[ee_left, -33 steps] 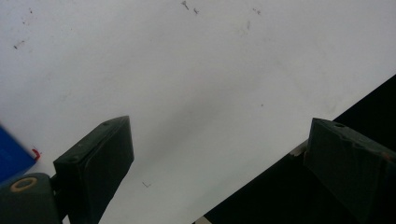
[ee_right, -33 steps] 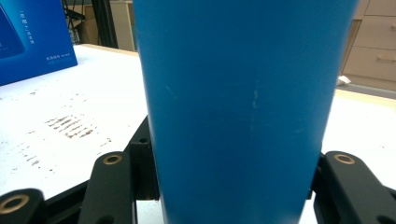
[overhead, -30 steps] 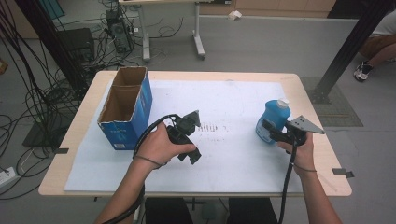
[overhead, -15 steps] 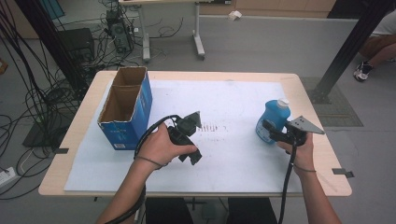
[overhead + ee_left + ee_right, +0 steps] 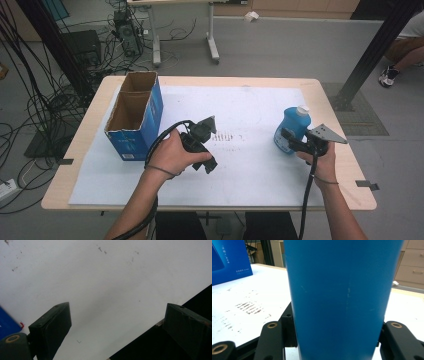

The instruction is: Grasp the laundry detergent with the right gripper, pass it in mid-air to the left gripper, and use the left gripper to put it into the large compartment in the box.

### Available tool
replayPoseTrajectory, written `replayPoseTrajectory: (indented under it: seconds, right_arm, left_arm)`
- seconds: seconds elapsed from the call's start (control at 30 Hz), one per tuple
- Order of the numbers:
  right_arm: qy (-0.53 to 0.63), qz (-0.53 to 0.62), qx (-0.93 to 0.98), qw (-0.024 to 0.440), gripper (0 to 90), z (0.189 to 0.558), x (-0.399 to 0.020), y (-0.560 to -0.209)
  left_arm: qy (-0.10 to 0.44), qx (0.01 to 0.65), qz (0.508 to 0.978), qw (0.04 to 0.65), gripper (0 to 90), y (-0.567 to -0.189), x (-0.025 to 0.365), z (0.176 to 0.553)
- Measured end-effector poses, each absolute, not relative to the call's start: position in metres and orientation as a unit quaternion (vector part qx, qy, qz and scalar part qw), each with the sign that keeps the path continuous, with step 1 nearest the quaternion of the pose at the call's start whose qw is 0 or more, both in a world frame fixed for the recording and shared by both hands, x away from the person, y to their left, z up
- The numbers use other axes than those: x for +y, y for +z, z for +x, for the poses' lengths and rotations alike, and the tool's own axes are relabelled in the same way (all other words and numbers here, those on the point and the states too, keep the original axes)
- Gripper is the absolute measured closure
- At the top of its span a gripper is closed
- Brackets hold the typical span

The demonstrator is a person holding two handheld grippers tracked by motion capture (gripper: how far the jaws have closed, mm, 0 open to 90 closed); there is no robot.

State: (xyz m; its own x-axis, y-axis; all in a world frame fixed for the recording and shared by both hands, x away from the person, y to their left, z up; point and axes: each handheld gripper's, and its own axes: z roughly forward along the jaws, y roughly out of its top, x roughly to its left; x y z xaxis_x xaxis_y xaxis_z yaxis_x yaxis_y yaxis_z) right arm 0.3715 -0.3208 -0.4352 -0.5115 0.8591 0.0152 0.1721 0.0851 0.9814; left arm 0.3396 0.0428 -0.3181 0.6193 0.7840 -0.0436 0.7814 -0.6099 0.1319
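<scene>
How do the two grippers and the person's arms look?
Both grippers, the left gripper and the right gripper, are black with a trailing black cable. The right one carries a grey three-cornered plate. Brass-coloured fittings sit near the jaws. The forearms are without sleeves; each wrist wears a thin band.

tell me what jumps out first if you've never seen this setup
The blue bottle with its white cap, upright near the table's right edge, clamped by the right gripper. Next, the open blue cardboard box at the left. The left gripper hangs open over the white sheet mid-table.
</scene>
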Motion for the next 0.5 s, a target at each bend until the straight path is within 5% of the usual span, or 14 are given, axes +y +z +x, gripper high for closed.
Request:
replayPoseTrajectory:
  seconds: [0.5]
  right_arm:
    - [0.557, 0.386, 0.666, 0.310, 44.3, 0.3709, -0.3205, -0.4358]
  left_arm:
    - [0.007, 0.437, 0.897, 0.066, 9.0, -0.3219, 0.0403, 0.3384]
